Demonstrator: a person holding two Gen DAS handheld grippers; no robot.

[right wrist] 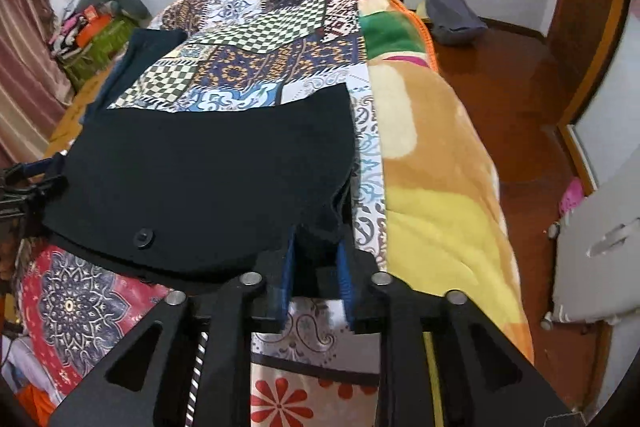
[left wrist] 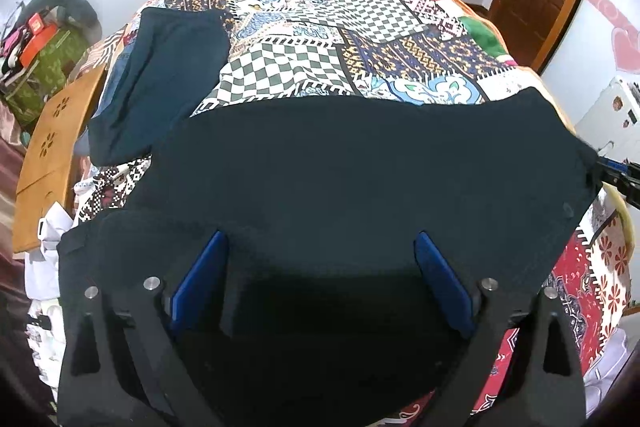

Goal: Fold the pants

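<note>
the pants lie as a dark folded slab across the bed, on the patchwork sheet, directly ahead of and under both tools. the right tool sits at the pants' near right corner with its blue pads a little apart; a fold of dark cloth stands in the gap, and the pads do not look pressed onto it, so i read it as loose around the corner, not clamped. the left tool hangs over the near left part of the pants with its pads wide apart and nothing between them. the main risk i see is at the right corner: if that tool pulls away while the layers still sit between the pads, it could drag the top layer and open the fold, since several edges are stacked there. the button near the close edge could also catch. the left tool is low over the cloth, and a sideways move could ruffle the flat surface. beyond the left tool, another dark folded garment lies close to the pants' far left corner; sliding the pants that way might bump it. to the right tool's right the blanket slopes toward the floor, so a nudge there may let the bundle slip.
</note>
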